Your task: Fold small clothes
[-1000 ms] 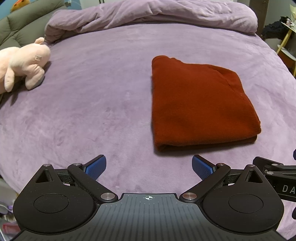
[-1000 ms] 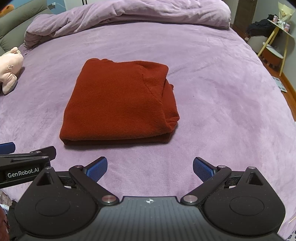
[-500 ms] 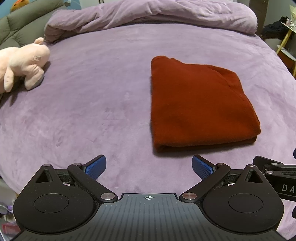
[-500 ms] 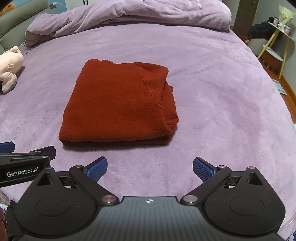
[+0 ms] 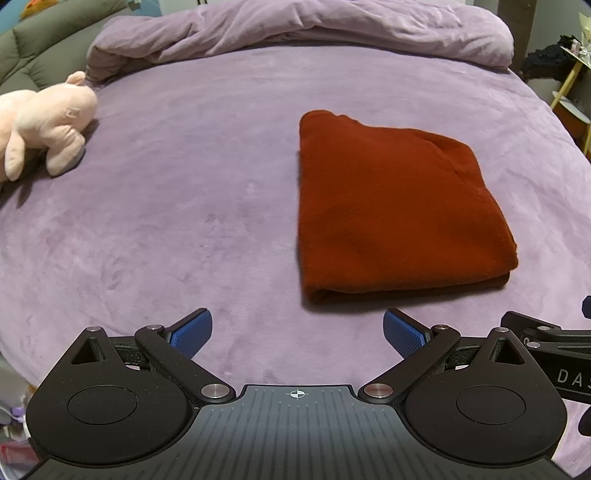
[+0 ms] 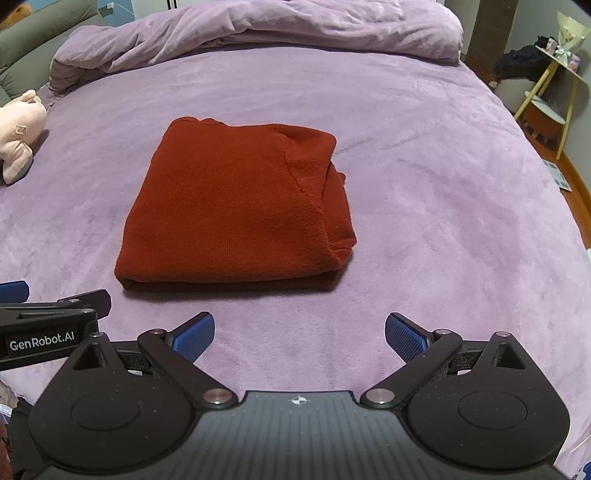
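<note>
A rust-red knit garment (image 5: 391, 210) lies folded into a thick rectangle on the purple bed cover (image 5: 184, 206); it also shows in the right wrist view (image 6: 236, 214), with its layered edges at the right side. My left gripper (image 5: 297, 332) is open and empty, above the bed just in front of the garment's near left corner. My right gripper (image 6: 299, 336) is open and empty, in front of the garment's near right edge. Neither touches the cloth. The left gripper's body shows at the left edge of the right wrist view (image 6: 48, 332).
A pink plush toy (image 5: 40, 122) lies at the far left of the bed. A bunched purple duvet (image 5: 295, 29) runs along the far edge. A yellow-legged side table (image 6: 554, 92) stands off the bed's right side, on wooden floor.
Both grippers have drawn back very slightly from the garment. Both stay open. The garment has not moved.
</note>
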`<state>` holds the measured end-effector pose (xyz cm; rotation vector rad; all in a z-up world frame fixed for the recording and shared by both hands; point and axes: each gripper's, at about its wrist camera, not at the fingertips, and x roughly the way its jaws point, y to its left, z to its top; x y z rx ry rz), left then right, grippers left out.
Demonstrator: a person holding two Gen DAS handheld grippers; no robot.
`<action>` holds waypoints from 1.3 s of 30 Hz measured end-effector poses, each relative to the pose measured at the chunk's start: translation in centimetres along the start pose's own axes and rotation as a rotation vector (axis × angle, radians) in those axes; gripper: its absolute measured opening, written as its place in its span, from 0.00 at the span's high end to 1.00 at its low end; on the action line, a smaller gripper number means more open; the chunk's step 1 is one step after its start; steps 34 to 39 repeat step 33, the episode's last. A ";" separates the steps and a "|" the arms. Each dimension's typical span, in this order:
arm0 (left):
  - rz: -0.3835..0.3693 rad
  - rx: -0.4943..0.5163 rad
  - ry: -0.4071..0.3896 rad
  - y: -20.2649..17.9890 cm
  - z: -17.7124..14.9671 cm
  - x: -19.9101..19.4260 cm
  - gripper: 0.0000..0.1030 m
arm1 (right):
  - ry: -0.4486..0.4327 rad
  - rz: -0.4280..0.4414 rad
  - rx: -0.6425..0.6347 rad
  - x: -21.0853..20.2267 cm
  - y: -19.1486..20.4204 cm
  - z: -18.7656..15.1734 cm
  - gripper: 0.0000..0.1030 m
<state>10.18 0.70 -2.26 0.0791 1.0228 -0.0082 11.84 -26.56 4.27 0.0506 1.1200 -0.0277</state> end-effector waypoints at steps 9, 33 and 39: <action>-0.007 -0.010 0.002 -0.1 -0.1 0.1 0.01 | -0.003 -0.003 -0.007 0.1 0.1 -0.1 0.04; 0.018 0.009 -0.016 -0.6 -0.6 -0.1 0.01 | -0.003 -0.017 0.000 0.0 0.0 -0.4 0.04; 0.018 0.009 -0.016 -0.6 -0.6 -0.1 0.01 | -0.003 -0.017 0.000 0.0 0.0 -0.4 0.04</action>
